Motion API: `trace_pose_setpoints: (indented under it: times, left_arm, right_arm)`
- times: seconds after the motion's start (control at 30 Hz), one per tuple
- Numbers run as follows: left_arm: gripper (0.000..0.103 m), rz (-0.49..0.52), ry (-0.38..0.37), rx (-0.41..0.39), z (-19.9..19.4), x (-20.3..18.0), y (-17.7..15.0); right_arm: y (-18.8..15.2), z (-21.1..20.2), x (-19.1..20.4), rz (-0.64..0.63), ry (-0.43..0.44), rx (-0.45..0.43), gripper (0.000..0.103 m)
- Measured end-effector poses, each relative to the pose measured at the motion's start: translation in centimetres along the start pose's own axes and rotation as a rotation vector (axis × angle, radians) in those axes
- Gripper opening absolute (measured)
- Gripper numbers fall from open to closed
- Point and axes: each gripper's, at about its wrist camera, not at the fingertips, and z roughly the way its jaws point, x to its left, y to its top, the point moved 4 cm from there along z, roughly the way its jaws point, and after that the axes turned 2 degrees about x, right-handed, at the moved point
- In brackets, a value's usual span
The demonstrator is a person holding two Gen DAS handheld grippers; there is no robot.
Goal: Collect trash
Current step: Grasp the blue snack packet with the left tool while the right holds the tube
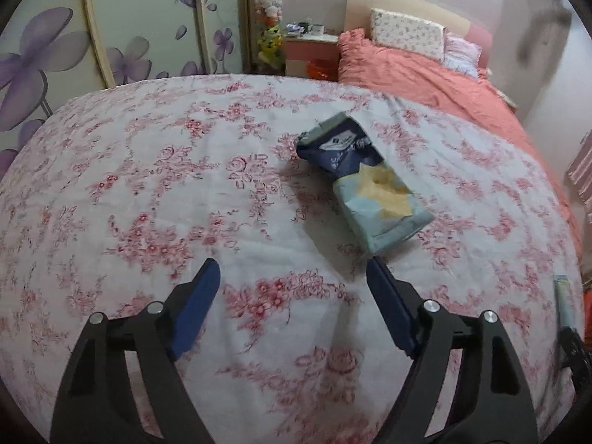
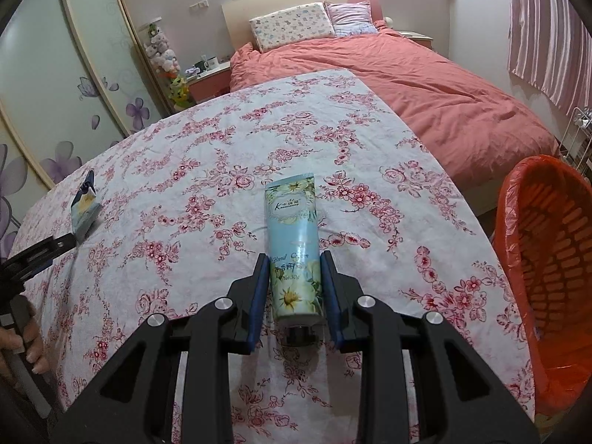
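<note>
Floral-clothed desk (image 2: 207,170): right tongs (image 2: 295,259) clamped on hand-cream tube (image 2: 292,229), cap toward camera, orange bin (image 2: 547,259) off their right; left tongs (image 1: 292,270) wide, empty, crumpled blue wrapper (image 1: 364,181) lying just ahead of their right finger.

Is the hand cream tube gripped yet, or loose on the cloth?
Gripped: the right gripper has both blue pads against the hand cream tube.
</note>
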Motion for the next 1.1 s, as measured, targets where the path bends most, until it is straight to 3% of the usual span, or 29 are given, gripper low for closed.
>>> trace_pose_setpoints:
  times: [0.17, 0.4, 0.57, 0.73, 0.93, 1.1]
  left_arm:
    - [0.094, -0.004, -0.076, -0.074, -1.7, -1.7, 1.1]
    - [0.094, -0.048, 0.002, -0.03, 2.3, -4.0, 3.9]
    - [0.083, -0.049, 0.043, -0.002, 4.6, -4.4, 5.1]
    - [0.061, -0.008, 0.06, -0.007, 5.4, -4.5, 5.2]
    - [0.048, 0.061, -0.008, -0.002, 4.6, -4.9, 4.3]
    - [0.045, 0.114, -0.071, 0.008, 3.0, -5.8, 2.2]
  right_arm:
    - [0.0, 0.0, 0.0, 0.002, 0.003, 0.0, 0.029]
    - [0.0, 0.0, 0.0, 0.003, 0.004, 0.0, 0.029]
    - [0.0, 0.0, 0.0, 0.011, 0.015, -0.001, 0.029]
    - [-0.1, -0.1, 0.1, 0.024, 0.034, -0.002, 0.029]
    - [-0.2, -0.1, 0.0, 0.031, 0.043, -0.003, 0.029]
    - [-0.2, -0.1, 0.1, 0.029, 0.039, -0.003, 0.03]
